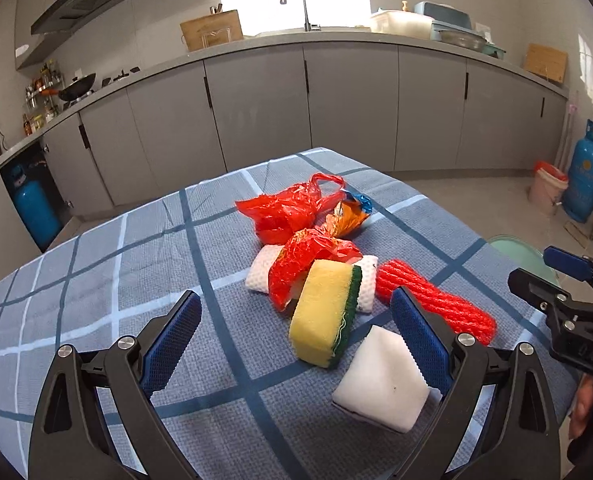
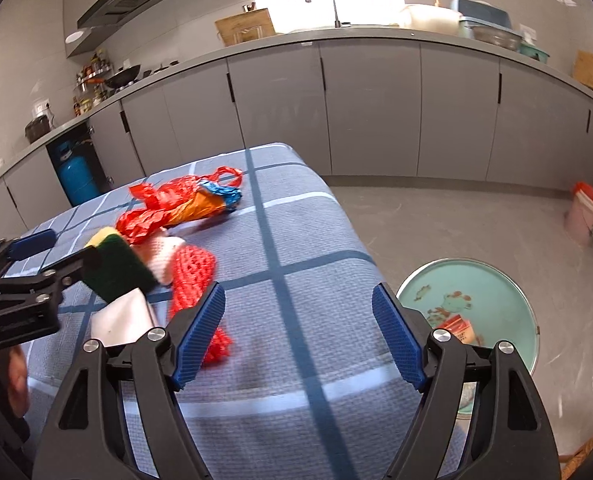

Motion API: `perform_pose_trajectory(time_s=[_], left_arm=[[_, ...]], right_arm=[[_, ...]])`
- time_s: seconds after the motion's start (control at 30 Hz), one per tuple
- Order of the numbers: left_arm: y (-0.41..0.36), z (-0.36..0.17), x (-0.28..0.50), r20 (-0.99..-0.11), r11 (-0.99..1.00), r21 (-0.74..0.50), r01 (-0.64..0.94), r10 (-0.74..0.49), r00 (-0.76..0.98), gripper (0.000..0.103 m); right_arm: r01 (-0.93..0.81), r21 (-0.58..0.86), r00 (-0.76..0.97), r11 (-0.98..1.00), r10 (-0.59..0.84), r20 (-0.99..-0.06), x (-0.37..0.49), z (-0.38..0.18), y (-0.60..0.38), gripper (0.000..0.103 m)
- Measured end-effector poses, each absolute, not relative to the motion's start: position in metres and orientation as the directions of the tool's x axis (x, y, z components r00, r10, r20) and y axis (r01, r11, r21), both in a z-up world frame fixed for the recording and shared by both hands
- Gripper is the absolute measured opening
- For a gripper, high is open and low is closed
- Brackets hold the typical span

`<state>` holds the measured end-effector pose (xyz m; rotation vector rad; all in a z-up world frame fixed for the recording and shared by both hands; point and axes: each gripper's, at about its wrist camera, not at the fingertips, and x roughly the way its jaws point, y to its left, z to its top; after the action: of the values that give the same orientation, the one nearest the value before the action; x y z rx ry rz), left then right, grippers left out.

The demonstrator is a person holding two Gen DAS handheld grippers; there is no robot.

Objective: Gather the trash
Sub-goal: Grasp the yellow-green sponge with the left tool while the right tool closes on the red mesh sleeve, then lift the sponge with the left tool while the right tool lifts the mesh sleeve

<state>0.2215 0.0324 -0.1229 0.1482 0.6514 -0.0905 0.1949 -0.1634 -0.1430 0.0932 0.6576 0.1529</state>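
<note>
the left gripper [image 1: 296, 322] is spread wide, grasping nothing, with the yellow sponge [image 1: 322, 312] centre frame between its fingers. the right gripper [image 2: 298, 320], also released, hovers over bare checked tablecloth [image 2: 296, 380]. risk: soft foam block [image 1: 380, 376] squashes and slips; the crinkly red plastic bag [image 1: 292, 208] and red mesh sleeve [image 1: 436, 300] snag. the teal basin [image 2: 492, 284] sits lower right on the floor.
</note>
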Motion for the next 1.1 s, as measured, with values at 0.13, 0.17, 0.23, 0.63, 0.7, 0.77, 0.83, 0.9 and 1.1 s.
perform_pose_trajectory(time_s=[0.13,0.17,0.23,0.63,0.7,0.77,0.83,0.9,1.1], left_arm=[[0.032,-0.136,0.227,-0.639,0.986,0.075,0.150,-0.068,0.766,0.091],[0.031,-0.138,0.228,-0.644,0.986,0.070,0.151,-0.071,0.762,0.082],[0.032,-0.143,0.230,-0.663,0.985,0.055,0.164,-0.087,0.744,0.068],[0.035,-0.130,0.217,-0.652,0.979,0.040,0.198,-0.125,0.748,0.029],[0.039,-0.122,0.212,-0.634,0.981,0.052,0.189,-0.113,0.765,0.029],[0.045,-0.114,0.207,-0.612,0.983,0.071,0.170,-0.092,0.786,0.029],[0.051,-0.110,0.205,-0.597,0.986,0.086,0.146,-0.066,0.800,0.029],[0.057,-0.107,0.203,-0.591,0.987,0.088,0.131,-0.054,0.805,0.029],[0.064,-0.106,0.199,-0.594,0.989,0.083,0.124,-0.050,0.803,0.029]], right_arm=[[-0.114,0.128,0.779,0.985,0.169,-0.604,0.193,-0.141,-0.162,0.077],[-0.115,0.128,0.778,0.985,0.169,-0.605,0.193,-0.141,-0.162,0.078],[-0.118,0.125,0.777,0.985,0.170,-0.606,0.193,-0.141,-0.160,0.078],[-0.178,0.137,0.760,0.974,0.225,-0.610,0.200,-0.142,-0.135,0.078],[-0.188,0.136,0.753,0.973,0.232,-0.616,0.202,-0.143,-0.131,0.077],[-0.204,0.131,0.745,0.970,0.241,-0.621,0.204,-0.144,-0.126,0.076],[-0.222,0.131,0.733,0.966,0.253,-0.631,0.208,-0.146,-0.120,0.072],[-0.234,0.129,0.724,0.964,0.261,-0.639,0.209,-0.149,-0.116,0.068],[-0.267,0.137,0.667,0.954,0.286,-0.689,0.216,-0.163,-0.105,0.035]])
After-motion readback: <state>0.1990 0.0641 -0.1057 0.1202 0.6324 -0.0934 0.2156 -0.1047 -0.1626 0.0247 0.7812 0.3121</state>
